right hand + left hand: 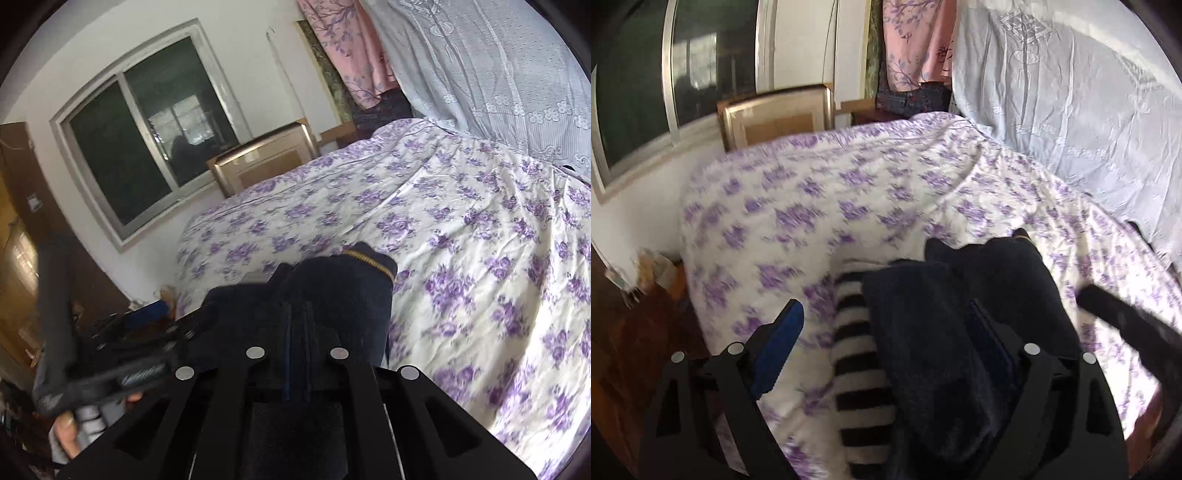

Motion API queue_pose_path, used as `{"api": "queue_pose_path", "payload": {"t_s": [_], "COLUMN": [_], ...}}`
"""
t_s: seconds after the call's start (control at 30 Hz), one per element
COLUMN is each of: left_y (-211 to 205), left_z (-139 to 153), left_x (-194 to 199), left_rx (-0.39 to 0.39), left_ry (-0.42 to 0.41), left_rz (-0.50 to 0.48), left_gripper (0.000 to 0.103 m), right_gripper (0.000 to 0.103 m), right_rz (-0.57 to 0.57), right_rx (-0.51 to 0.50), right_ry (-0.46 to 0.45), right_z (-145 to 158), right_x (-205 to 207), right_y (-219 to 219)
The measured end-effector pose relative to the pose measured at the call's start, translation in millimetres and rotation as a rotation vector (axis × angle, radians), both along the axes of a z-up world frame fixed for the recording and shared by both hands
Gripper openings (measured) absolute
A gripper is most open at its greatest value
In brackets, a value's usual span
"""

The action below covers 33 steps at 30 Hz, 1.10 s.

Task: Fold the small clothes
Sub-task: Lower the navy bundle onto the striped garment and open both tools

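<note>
Dark navy garment [343,295], gold-trimmed, pinched in right claw [297,317]; left claw [886,325] gapes.

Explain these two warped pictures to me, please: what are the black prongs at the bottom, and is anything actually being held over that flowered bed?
Each picture comes from a fisheye camera on a hand-held gripper, looking along its two fingers. In the left wrist view, the left gripper stands open; a dark navy garment and a black-and-white striped piece hang between its fingers, untouched as far as I can see. In the right wrist view, the right gripper is shut on the navy garment. Below is a bed with a purple-flowered sheet. A hand holds the other gripper at lower left.
</note>
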<state>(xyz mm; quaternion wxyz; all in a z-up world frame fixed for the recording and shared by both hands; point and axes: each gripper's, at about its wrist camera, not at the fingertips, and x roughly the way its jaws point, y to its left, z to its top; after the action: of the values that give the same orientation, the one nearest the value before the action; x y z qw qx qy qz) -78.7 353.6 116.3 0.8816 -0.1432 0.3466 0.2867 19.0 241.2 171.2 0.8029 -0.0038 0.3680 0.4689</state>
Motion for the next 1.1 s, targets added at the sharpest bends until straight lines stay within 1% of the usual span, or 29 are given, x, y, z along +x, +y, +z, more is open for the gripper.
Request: {"api": "queue_pose_path", "payload": {"t_s": [0.07,0.1,0.13,0.17,0.2,0.23,0.3,0.33,0.4,0.47,0.53,0.57,0.6,0.63,0.67,0.7,0.77,0.8,0.83,0.87,0.9,0.97,1.0,1.1], "left_y": [5,9,14,18,21,22,24,25,21,5,-11,-18,-20,-21,-17,-12,-6,-7,-11,-15,-21,-33,-39,-64], "left_z": [-9,-18,-30,-38,-44,-47,-46,-44,-37,-23,-21,-24,-28,-34,-39,-41,-40,-39,-36,-34,-30,-24,-21,-15], "left_x": [8,13,15,14,11,7,2,0,-12,-34,-48,-53,-53,-54,-53,-54,-56,-56,-56,-58,-60,-69,-73,-90], "left_rx": [0.015,0.01,-0.002,-0.013,-0.02,-0.028,-0.041,-0.052,-0.062,-0.025,0.021,0.05,0.064,0.072,0.051,0.012,-0.039,-0.043,-0.017,0.006,0.028,0.048,0.056,0.1], "left_ry": [0.05,0.083,0.105,0.1,0.08,0.056,0.047,0.041,0.015,-0.022,-0.029,-0.012,-0.001,0.008,0.013,0.003,-0.004,0.0,0.016,0.027,0.035,0.046,0.048,0.058], "left_rz": [0.03,0.042,0.055,0.065,0.084,0.1,0.098,0.099,0.081,0.046,0.018,0.014,0.014,0.021,0.034,0.046,0.059,0.066,0.077,0.084,0.087,0.082,0.08,0.083], "left_gripper": [0.086,0.088,0.089,0.093,0.099,0.099,0.099,0.099,0.096,0.096,0.097,0.097,0.098,0.099,0.099,0.099,0.099,0.099,0.099,0.099,0.098,0.098,0.098,0.098], "right_gripper": [0.006,0.006,0.006,0.004,0.004,0.004,0.003,0.003,0.006,0.006,0.009,0.009,0.008,0.004,0.003,0.001,0.001,0.001,0.002,0.003,0.007,0.008,0.01,0.027], "right_rz": [0.002,0.006,0.019,0.022,0.019,0.023,0.022,0.014,0.015,0.048,0.058,0.071,0.081,0.087,0.088,0.089,0.077,0.064,0.055,0.049,0.041,0.021,0.017,0.011], "right_rx": [-0.078,-0.125,-0.151,-0.162,-0.156,-0.146,-0.139,-0.116,-0.077,-0.029,0.001,0.009,-0.008,-0.031,-0.037,-0.033,-0.02,-0.003,0.01,0.014,0.008,-0.009,-0.008,-0.003], "right_ry": [-0.006,0.008,0.028,0.028,0.021,0.031,0.04,0.026,-0.021,-0.077,-0.115,-0.096,-0.064,-0.035,-0.036,-0.031,0.02,0.043,0.034,0.005,-0.029,-0.074,-0.081,-0.088], "right_z": [-10,-22,-33,-40,-43,-41,-38,-34,-28,-22,-23,-28,-36,-48,-54,-56,-52,-47,-43,-38,-34,-28,-24,-12], "right_x": [4,6,8,9,9,9,10,6,-13,-38,-60,-66,-68,-68,-68,-67,-61,-60,-64,-70,-77,-89,-95,-106], "right_y": [20,31,36,39,38,36,33,27,12,-10,-31,-37,-38,-36,-35,-33,-37,-41,-45,-51,-56,-67,-74,-89]}}
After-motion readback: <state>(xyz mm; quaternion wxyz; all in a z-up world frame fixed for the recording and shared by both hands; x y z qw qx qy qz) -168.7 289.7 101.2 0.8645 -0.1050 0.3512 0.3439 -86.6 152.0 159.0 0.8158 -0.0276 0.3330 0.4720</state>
